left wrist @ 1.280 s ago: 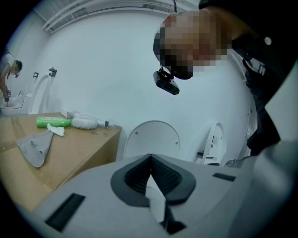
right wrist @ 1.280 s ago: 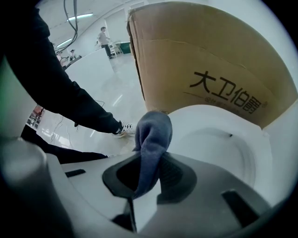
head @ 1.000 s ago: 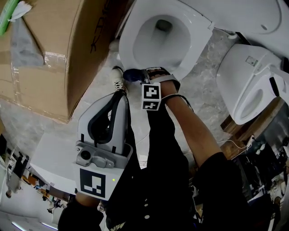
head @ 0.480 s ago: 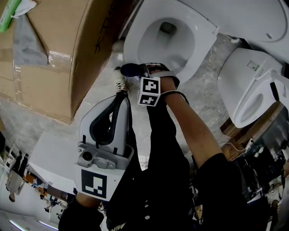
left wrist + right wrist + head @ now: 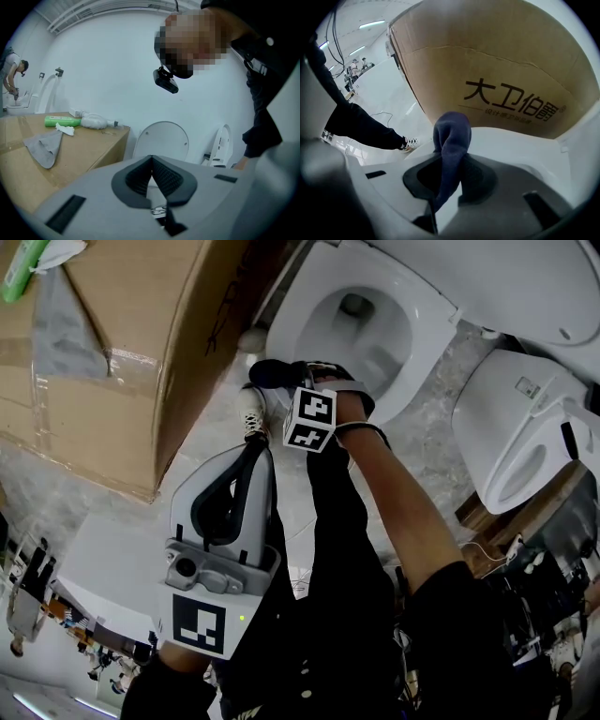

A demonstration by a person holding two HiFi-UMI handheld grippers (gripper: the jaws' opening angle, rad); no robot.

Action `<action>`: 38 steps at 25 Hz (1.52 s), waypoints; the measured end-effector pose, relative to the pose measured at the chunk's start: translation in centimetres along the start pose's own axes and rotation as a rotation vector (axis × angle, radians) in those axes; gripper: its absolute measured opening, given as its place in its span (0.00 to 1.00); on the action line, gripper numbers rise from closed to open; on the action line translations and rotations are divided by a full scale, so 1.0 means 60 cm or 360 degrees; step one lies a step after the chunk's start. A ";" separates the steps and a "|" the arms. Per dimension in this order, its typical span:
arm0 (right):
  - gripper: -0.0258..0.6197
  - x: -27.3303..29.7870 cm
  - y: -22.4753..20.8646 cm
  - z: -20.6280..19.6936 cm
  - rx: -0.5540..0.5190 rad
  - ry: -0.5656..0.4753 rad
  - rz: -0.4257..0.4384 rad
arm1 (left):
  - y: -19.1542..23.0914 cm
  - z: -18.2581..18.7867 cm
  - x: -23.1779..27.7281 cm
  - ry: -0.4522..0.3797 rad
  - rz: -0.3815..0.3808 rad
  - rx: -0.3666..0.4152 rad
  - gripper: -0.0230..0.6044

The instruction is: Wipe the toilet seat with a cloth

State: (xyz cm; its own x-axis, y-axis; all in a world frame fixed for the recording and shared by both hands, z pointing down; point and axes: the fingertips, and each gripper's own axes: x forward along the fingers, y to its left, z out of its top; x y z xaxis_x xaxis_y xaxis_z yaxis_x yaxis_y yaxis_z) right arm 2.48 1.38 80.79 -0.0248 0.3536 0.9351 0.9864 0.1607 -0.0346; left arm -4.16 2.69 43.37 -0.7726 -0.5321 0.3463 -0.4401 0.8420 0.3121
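Your right claw (image 5: 289,381) has slid the dark blue cloth (image 5: 267,373) a little way along the front edge of the white toilet seat (image 5: 433,320), toward the big brown cardboard box (image 5: 141,343). The cloth is now closer to the box side of the seat than it was a second ago. The black-and-white marker cube (image 5: 309,418) on that claw went with it. Your head moved a bit too, so the toilet shows a little more to the right.
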 end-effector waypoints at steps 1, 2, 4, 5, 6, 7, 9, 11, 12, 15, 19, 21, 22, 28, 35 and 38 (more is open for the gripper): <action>0.15 0.000 -0.006 0.002 0.0016 -0.0005 -0.0002 | 0.002 0.000 0.000 0.0000 0.0003 -0.0001 0.05; 0.15 0.000 -0.013 0.003 0.0028 -0.0008 -0.0007 | 0.004 0.000 0.000 0.0000 0.0005 -0.0003 0.05; 0.15 0.000 -0.026 0.006 0.0047 -0.0009 -0.0017 | 0.009 0.000 0.000 0.0002 0.0011 -0.0006 0.05; 0.15 0.000 -0.034 0.007 0.0059 -0.0009 -0.0022 | 0.011 0.000 0.000 0.0002 0.0014 -0.0008 0.05; 0.15 0.000 -0.041 0.007 0.0073 -0.0008 -0.0027 | 0.013 0.000 0.000 0.0003 0.0017 -0.0009 0.05; 0.15 0.000 -0.047 0.008 0.0090 -0.0008 -0.0031 | 0.015 0.000 0.000 0.0003 0.0019 -0.0012 0.05; 0.16 0.000 -0.059 0.008 0.0120 -0.0006 -0.0036 | 0.017 -0.001 0.000 0.0007 0.0022 -0.0015 0.05; 0.16 0.000 -0.070 0.007 0.0142 -0.0007 -0.0050 | 0.017 -0.001 0.001 0.0009 0.0023 -0.0016 0.05; 0.16 -0.001 -0.076 0.007 0.0154 -0.0008 -0.0056 | 0.017 -0.001 0.002 0.0010 0.0023 -0.0017 0.05; 0.16 -0.003 -0.090 0.005 0.0182 -0.0010 -0.0049 | 0.017 0.000 0.006 0.0011 0.0020 -0.0022 0.05; 0.16 -0.003 -0.103 0.006 0.0200 -0.0014 -0.0042 | 0.018 0.000 0.009 0.0016 0.0020 -0.0027 0.05; 0.16 -0.003 -0.111 0.005 0.0221 -0.0018 -0.0040 | 0.020 0.001 0.010 0.0017 0.0021 -0.0027 0.05; 0.16 -0.003 -0.115 0.005 0.0226 -0.0018 -0.0038 | 0.020 0.000 0.011 0.0019 0.0021 -0.0026 0.05; 0.16 -0.008 -0.149 0.004 0.0285 -0.0019 -0.0037 | 0.023 0.000 0.016 0.0028 0.0026 -0.0029 0.05; 0.16 -0.019 -0.211 -0.001 0.0453 -0.0041 -0.0081 | 0.026 -0.001 0.019 0.0036 0.0032 -0.0033 0.05; 0.16 -0.023 -0.238 -0.004 0.0484 -0.0039 -0.0111 | 0.029 -0.001 0.021 0.0037 0.0036 -0.0032 0.05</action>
State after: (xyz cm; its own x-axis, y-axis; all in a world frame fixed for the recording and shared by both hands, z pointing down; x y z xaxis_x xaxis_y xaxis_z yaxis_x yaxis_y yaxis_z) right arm -11.56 -1.61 80.09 -0.0983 0.3535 0.9303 0.8883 0.4526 -0.0782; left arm -5.88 3.49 44.41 -0.7712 -0.5152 0.3740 -0.4131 0.8519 0.3218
